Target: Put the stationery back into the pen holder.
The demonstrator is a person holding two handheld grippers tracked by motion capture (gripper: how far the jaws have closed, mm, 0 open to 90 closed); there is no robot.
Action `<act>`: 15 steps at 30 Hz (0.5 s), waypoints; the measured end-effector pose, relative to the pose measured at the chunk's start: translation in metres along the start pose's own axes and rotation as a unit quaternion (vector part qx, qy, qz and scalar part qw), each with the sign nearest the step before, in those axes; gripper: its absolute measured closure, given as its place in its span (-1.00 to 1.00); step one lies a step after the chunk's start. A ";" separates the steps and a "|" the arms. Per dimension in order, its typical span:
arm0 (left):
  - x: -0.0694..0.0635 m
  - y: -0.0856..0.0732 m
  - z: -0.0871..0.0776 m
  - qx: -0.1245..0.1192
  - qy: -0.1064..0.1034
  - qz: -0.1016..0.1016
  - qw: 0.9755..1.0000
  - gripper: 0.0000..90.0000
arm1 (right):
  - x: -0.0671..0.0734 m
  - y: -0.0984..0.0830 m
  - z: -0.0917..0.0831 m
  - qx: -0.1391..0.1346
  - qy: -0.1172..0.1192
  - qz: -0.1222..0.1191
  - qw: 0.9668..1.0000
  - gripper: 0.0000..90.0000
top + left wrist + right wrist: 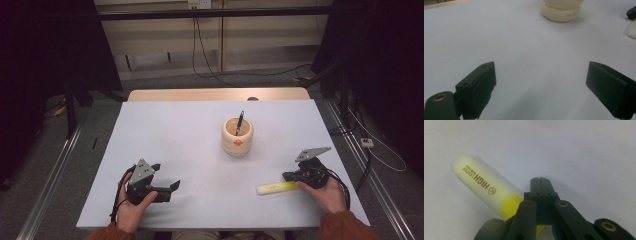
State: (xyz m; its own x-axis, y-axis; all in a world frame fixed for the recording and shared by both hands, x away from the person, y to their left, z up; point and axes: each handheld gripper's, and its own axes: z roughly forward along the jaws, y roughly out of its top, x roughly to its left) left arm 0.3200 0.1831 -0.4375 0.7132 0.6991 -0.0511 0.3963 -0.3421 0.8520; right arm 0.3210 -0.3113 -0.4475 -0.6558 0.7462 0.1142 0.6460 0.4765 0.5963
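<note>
A yellow highlighter [276, 188] lies flat on the white table [175, 130] at the front right. My right gripper [286, 176] sits just above its right end. In the right gripper view the jaws [540, 180] are pressed together with nothing between them, and the highlighter [484, 187] runs out to the left from beneath them. A round wooden pen holder [237, 136] stands mid-table with a dark pen [240, 122] upright in it. At the front left my left gripper [166, 176] rests low over bare table, its jaws [541, 72] spread wide and empty.
The pen holder [561, 12] sits far ahead of the left gripper. A wooden strip [215, 94] borders the table's far edge. Cables [210, 70] lie on the floor beyond, and metal rails [50, 180] run along both sides.
</note>
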 end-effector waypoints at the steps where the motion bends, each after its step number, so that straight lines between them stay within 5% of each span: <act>1: 0.000 0.000 0.000 0.002 0.001 -0.003 1.000 -0.79 | 0.001 -0.001 -0.001 0.001 0.002 -0.004 1.000 1.00; 15: -0.001 0.001 0.004 0.008 -0.005 -0.003 1.000 -0.79 | 0.013 -0.006 -0.007 0.020 0.020 -0.009 1.000 1.00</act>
State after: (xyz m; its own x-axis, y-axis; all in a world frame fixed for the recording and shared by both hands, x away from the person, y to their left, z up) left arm 0.3219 0.1797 -0.4390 0.7171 0.6943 -0.0617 0.4098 -0.3484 0.8430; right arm 0.3061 -0.3071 -0.4440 -0.6817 0.7190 0.1354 0.6490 0.5088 0.5657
